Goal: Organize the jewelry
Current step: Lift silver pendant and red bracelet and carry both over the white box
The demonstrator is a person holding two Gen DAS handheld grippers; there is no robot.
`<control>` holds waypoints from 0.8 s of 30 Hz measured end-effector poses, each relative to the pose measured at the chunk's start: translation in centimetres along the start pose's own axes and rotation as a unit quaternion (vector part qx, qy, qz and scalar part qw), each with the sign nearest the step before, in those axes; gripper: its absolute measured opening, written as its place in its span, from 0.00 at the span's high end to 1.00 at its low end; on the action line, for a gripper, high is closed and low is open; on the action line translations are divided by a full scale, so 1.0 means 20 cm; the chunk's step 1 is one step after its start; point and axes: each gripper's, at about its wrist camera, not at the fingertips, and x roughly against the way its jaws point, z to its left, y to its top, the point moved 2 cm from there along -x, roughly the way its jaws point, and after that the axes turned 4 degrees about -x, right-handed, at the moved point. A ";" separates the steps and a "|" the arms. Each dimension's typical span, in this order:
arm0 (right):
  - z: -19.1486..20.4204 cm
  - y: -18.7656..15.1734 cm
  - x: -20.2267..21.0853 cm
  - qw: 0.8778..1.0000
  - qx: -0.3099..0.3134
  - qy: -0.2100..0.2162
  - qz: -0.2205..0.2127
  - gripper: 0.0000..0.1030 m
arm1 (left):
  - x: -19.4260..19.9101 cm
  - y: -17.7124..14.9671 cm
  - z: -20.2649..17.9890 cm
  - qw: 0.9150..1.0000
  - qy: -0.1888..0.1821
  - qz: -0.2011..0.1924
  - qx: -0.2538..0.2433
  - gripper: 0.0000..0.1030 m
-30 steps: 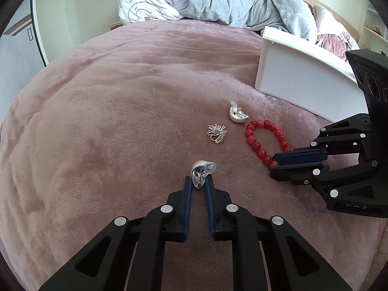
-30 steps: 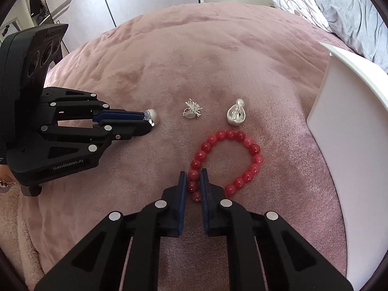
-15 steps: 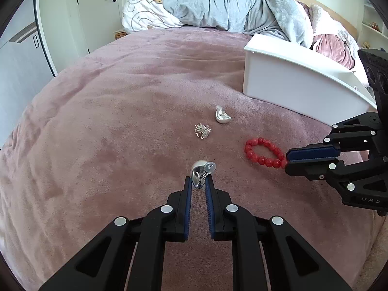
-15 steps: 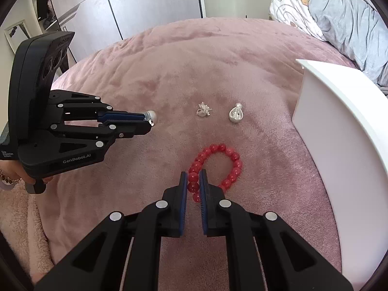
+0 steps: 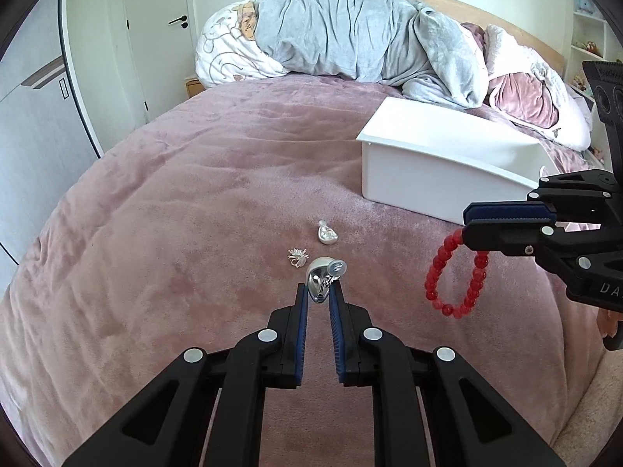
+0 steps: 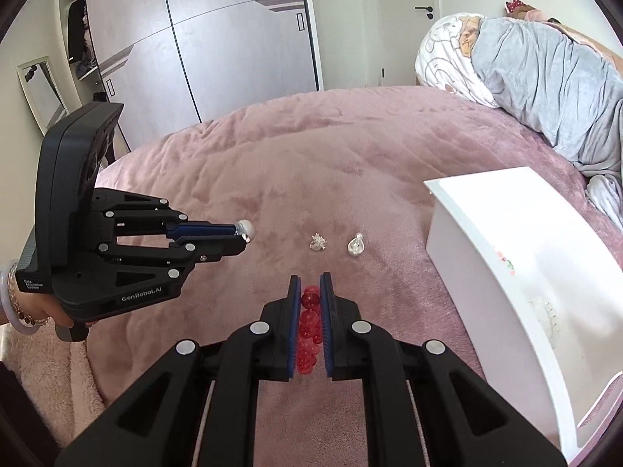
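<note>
**Both grippers hold jewelry above the bed**

Count: four jewelry pieces, one white box, two grippers.
- One red bead bracelet (image 5: pixel 455 272)
- One silver earring (image 5: pixel 322 277) in the left gripper
- Two small silver pieces lying on the pink blanket (image 5: pixel 175 233): a spiky cluster piece (image 5: pixel 298 258) and a smooth drop-shaped piece (image 5: pixel 327 233)
- One white box (image 5: pixel 436 179), open on top, sitting on the blanket to the right of the loose pieces

Looks: the bracelet is a loop of round, glossy, translucent red beads, hanging as an open ring under the right gripper, clear of the blanket. The held earring is shiny, rounded metal with a small clear stopper at the top. The two loose pieces lie side by side, near each other but not touching, cluster piece on the left, drop piece on the right, between the grippers and the box.

Left gripper (image 5: pixel 320 295): jaws nearly closed, narrow gap, pinching the silver earring at the fingertips; the earring sticks up past the tips. In the right wrist view the same gripper (image 6: pixel 237 235) shows the earring's round end (image 6: pixel 246 229) poking out at the tips.

Right gripper (image 6: pixel 310 292): jaws close together, clamped on the bracelet; red beads (image 6: pixel 309 323) fill the gap between the blue pads. From the left wrist view it (image 5: pixel 469 225) holds the top of the loop, with the rest dangling below, just in front of the box's near wall.

Inside the box, something pale is faintly visible; cannot tell what.
</note>
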 end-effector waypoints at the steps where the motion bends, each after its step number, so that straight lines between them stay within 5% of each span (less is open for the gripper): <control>1: -0.01 0.01 0.03 1.000 0.000 -0.003 -0.007 0.90 | 0.01 0.01 -0.01 1.000 -0.005 -0.001 0.006 0.84; 24: -0.35 0.15 0.61 0.992 -0.028 -0.073 -0.103 0.90 | 0.20 0.49 -0.40 0.997 -0.034 -0.056 -0.027 0.84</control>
